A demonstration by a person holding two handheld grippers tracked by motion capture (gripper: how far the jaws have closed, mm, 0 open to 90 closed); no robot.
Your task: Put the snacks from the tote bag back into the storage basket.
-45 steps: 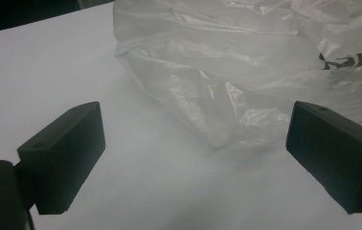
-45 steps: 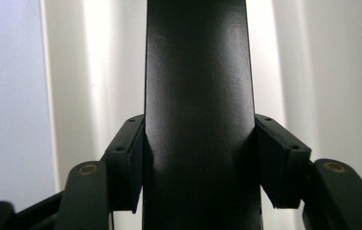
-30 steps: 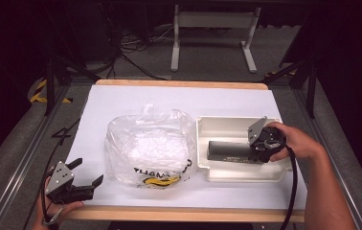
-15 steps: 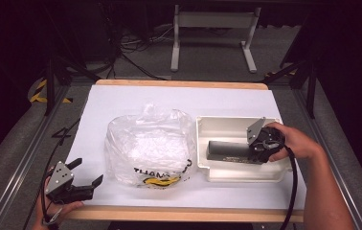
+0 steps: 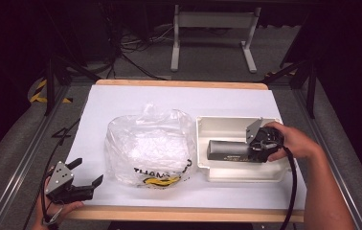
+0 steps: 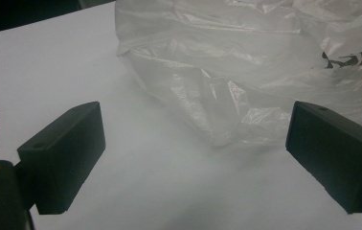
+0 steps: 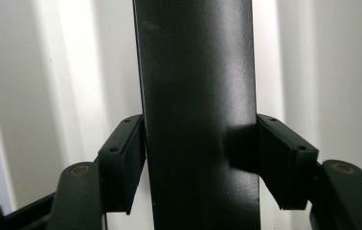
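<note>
The right tongs lie in the tray, at 3 o'clock from the bag, with the black bar between their 2 pads. Their jaws have just been opening. The pads sit at the bar's sides, but I cannot tell whether they press it. The left tongs gape wide and empty at 7 o'clock from the bag, low over the surface.

Risk: if the grip is slack, lifting would let the smooth bar slide out and clatter into the tray.

The right gripper view shows pads against the bar. The high view shows the bar's place in the tray.
</note>
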